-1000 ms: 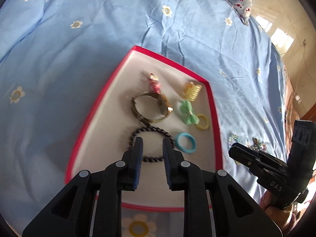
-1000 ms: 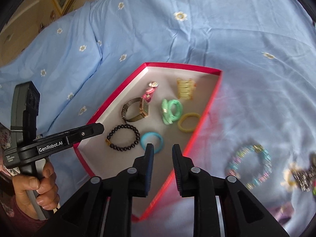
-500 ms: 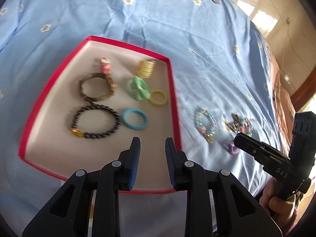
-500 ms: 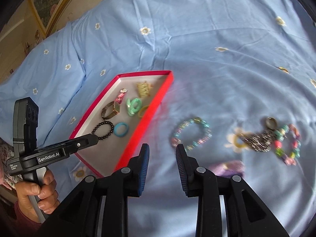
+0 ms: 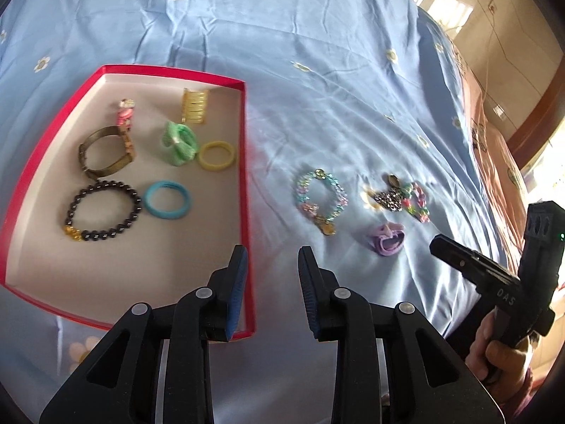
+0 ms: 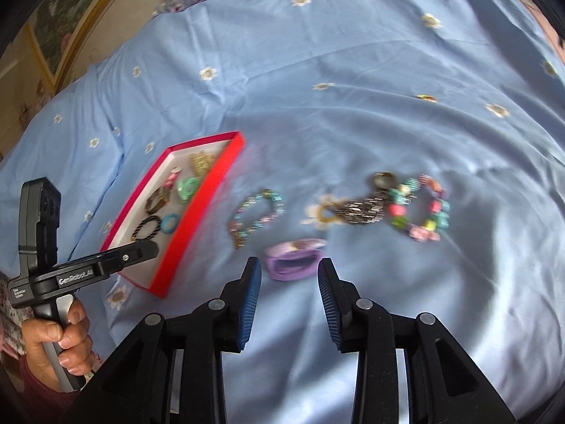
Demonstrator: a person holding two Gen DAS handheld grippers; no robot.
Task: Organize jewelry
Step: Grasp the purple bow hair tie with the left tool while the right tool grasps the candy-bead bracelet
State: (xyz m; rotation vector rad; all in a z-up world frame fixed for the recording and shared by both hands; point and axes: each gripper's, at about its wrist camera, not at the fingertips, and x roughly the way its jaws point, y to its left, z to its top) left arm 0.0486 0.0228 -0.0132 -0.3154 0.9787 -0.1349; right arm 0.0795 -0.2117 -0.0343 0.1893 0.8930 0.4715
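A: Hovering over the bed (image 6: 353, 81), the right gripper (image 6: 289, 279) has its fingers spread wide with nothing between them, and the purple band (image 6: 295, 258) lies just ahead of the tips, almost centred in the gap.

B: And the left gripper (image 5: 272, 265)?

A: Its fingers are parted too and hold nothing. The left finger (image 5: 237, 275) hangs above the near right wall of the red box (image 5: 243, 190); the right finger is over bare sheet.

B: What lies further out from the right fingers?

A: Ahead and to the left, the pastel beaded bracelet (image 6: 256, 213). Ahead and to the right, the dark metal chain piece (image 6: 363, 208) touches the chunky coloured bead bracelet (image 6: 422, 212). The box sits far left, and it is blurred in the right wrist view.

B: The box already has pieces in it?

A: Yes: the black bead bracelet (image 5: 102, 212), a blue ring (image 5: 167, 199), a watch (image 5: 106, 152) and a few others.

B: So which step is this?

A: Judging by the layout, the task is partway done, with four pieces outside the box. The purple band looks like the next pick. That calls for lowering the right fingers either side of it, closing gently because it seems soft, then carrying it left over the red wall.
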